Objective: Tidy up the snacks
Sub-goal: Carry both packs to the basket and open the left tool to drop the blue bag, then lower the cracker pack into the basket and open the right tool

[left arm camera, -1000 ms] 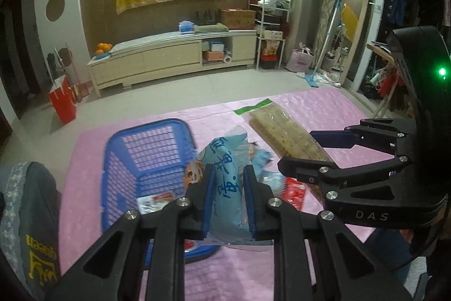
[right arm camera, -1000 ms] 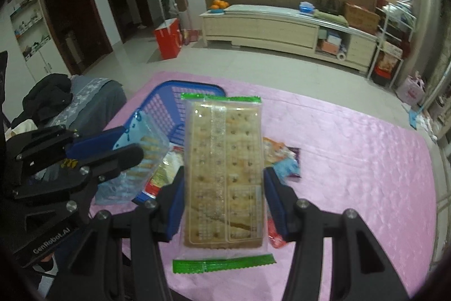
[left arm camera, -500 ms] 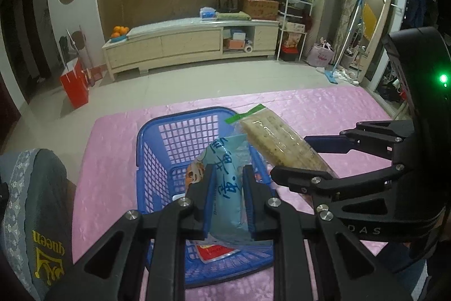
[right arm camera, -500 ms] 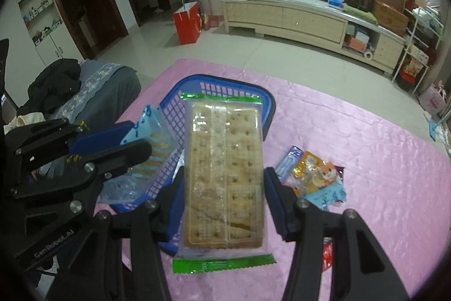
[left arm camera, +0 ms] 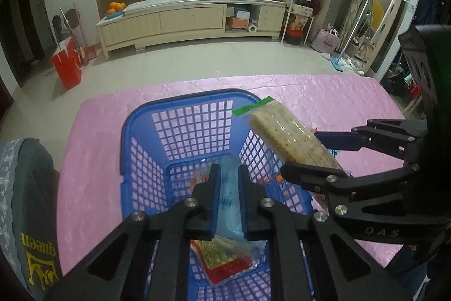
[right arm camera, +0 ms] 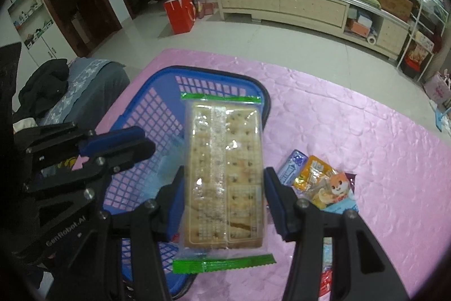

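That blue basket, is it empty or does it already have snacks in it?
Not empty. The blue basket has a red snack packet lying on its floor, and the left gripper holds a light blue packet down inside it.

I see a blue plastic lattice basket [left arm camera: 180, 131] sitting mid-frame in the left wrist view. A pale blue snack bag [left arm camera: 229, 205] hangs upright over its interior, and a red-edged packet [left arm camera: 222, 258] lies flat on its floor at lower centre. A clear cracker pack [right arm camera: 224, 182] with green sealed ends fills the centre of the right wrist view, lengthwise and tilted over the basket's right rim. A small heap of colourful snack packets [right arm camera: 318, 182] lies at right, beside the basket.
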Demonstrator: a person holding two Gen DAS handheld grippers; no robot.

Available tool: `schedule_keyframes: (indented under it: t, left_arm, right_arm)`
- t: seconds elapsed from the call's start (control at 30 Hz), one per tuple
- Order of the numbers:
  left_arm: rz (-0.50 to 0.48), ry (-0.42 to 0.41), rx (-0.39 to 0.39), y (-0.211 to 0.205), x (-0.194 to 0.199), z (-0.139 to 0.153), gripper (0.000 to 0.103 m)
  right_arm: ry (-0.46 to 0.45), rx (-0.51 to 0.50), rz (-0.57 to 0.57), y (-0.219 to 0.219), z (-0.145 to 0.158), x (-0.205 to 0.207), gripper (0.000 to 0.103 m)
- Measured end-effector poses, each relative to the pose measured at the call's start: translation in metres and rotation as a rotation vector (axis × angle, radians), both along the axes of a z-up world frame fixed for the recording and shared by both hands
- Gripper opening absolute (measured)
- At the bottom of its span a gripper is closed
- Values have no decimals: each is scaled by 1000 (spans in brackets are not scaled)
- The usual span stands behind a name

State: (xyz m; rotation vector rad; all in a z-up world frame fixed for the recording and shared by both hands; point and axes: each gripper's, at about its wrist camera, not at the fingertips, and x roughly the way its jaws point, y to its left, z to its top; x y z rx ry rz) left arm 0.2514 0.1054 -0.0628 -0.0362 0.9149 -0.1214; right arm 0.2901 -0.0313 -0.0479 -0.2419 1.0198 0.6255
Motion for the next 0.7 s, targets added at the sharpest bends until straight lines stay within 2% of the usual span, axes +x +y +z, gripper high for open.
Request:
schedule_keyframes:
  t: [0.1,0.2,0.3,0.7]
  left_arm:
    - [-18,-17,7,-5,9,1,11]
    - [-17,-10,28,-9,11,1,32]
    - [-11,-2,37,-8,9,1,40]
    - [46,6,35,13,-17,10,54]
  right_arm:
    - [-8,-5,-9,-3,0,3,57]
    - [-5,2,-17,-8,2,3,57]
    - [-9,3,-24,-12,5,3,57]
    - [-16,19,-6,0,23,-13,57]
